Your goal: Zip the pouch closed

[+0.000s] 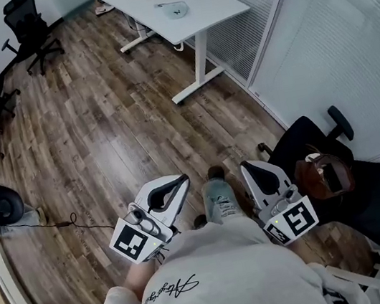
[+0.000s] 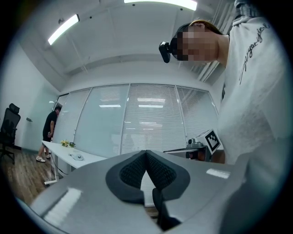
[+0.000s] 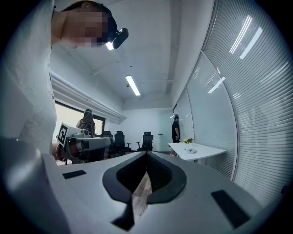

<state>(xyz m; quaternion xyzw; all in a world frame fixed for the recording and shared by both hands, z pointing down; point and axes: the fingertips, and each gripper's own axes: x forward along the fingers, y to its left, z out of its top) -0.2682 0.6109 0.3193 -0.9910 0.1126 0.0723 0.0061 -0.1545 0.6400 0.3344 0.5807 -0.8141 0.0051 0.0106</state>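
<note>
A glossy brown pouch (image 1: 320, 177) lies on the seat of a black office chair (image 1: 371, 188) at the right of the head view, just right of my right gripper. Both grippers are held close to the person's body above the wooden floor, pointing away from it. My left gripper (image 1: 182, 181) is shut and empty, as its own view shows (image 2: 146, 152). My right gripper (image 1: 246, 166) is also shut with nothing between its pads (image 3: 146, 153). Neither gripper touches the pouch. Each gripper view shows the other gripper's marker cube (image 2: 211, 140) (image 3: 64, 133).
A white desk (image 1: 183, 7) with a small dish stands far ahead by a glass wall with blinds (image 1: 315, 38). Black office chairs (image 1: 26, 27) line the far left. A cable (image 1: 57, 225) trails over the floor at the left. Another person (image 3: 176, 130) stands near the desk.
</note>
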